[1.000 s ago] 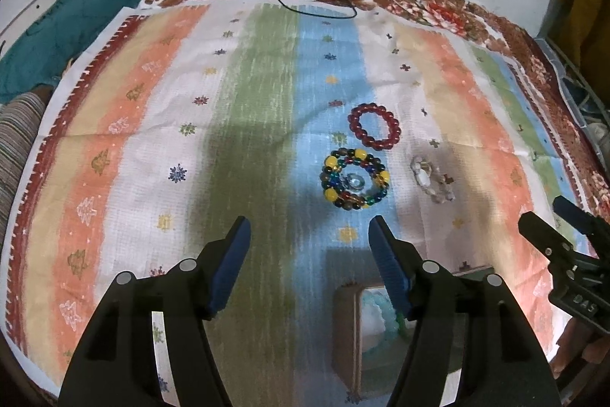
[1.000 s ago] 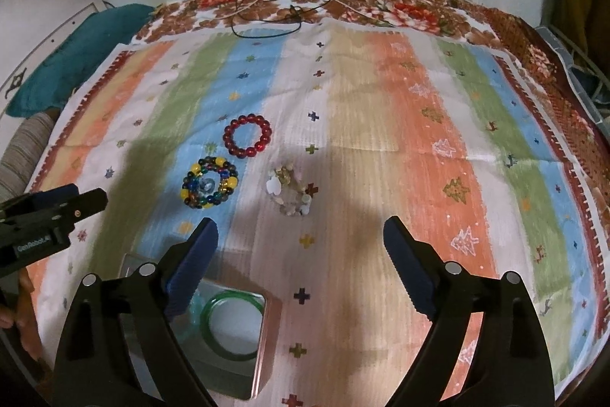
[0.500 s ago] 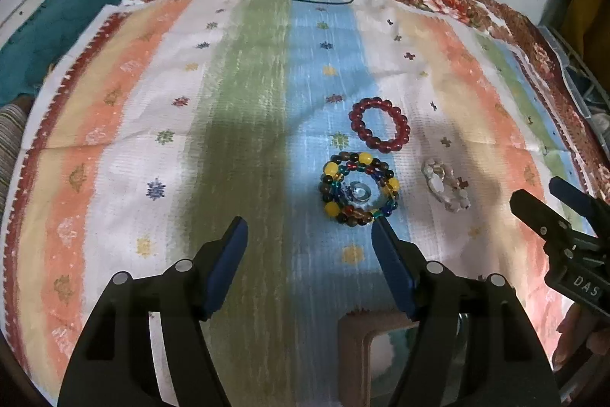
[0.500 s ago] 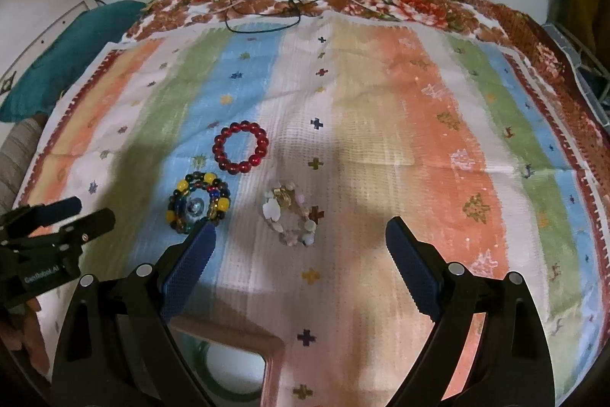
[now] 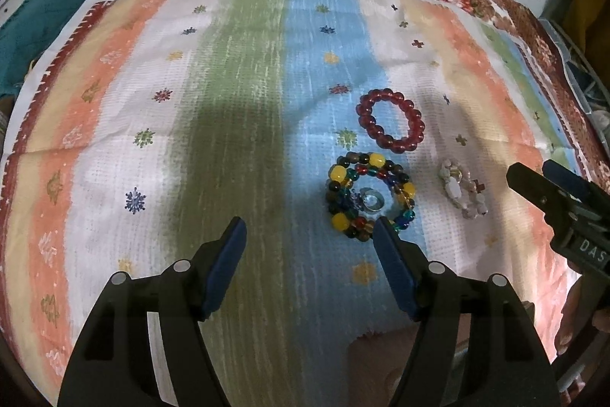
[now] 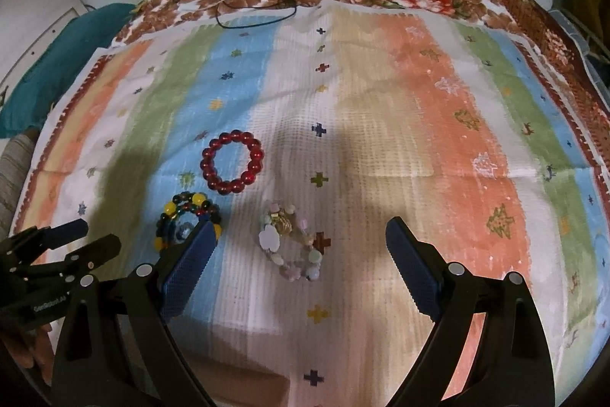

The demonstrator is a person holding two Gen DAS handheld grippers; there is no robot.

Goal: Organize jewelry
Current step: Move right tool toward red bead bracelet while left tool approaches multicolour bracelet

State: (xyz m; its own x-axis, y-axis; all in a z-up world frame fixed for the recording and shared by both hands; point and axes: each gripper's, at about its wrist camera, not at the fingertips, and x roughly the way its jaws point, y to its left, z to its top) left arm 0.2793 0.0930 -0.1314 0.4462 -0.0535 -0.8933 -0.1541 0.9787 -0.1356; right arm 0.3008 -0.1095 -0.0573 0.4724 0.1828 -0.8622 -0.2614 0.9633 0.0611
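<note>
Both grippers hang over the striped cloth [image 5: 244, 124] with nothing in them: my left gripper [image 5: 307, 235] has its jaws spread with bare cloth between the blue pads, and my right gripper [image 6: 297, 243] stands wider apart, also empty.

Three bracelets lie near me, grouped close but not touching. Farthest is the red bead bracelet [image 6: 231, 161], a neat ring of glossy, translucent round beads. Nearer and to the left sits the multicoloured bead bracelet [image 5: 370, 195], coiled in more than one loop, with opaque yellow beads among dark, green and blue glassy ones; a small metal ring [image 5: 373, 203] rests inside it. To the right is the pale charm bracelet [image 6: 291, 243], matte pastel beads, a white flower shape and a gold charm, lying in a loose, irregular loop.

I judge each gripper is lined up on its own piece: the left's right pad is just beside the multicoloured coil, and the pale bracelet lies framed between the right's pads. A pinkish box edge [image 5: 381, 338] shows at the near edge, mostly hidden; I take it for the container. The waffle-textured cloth should keep beads from rolling.
</note>
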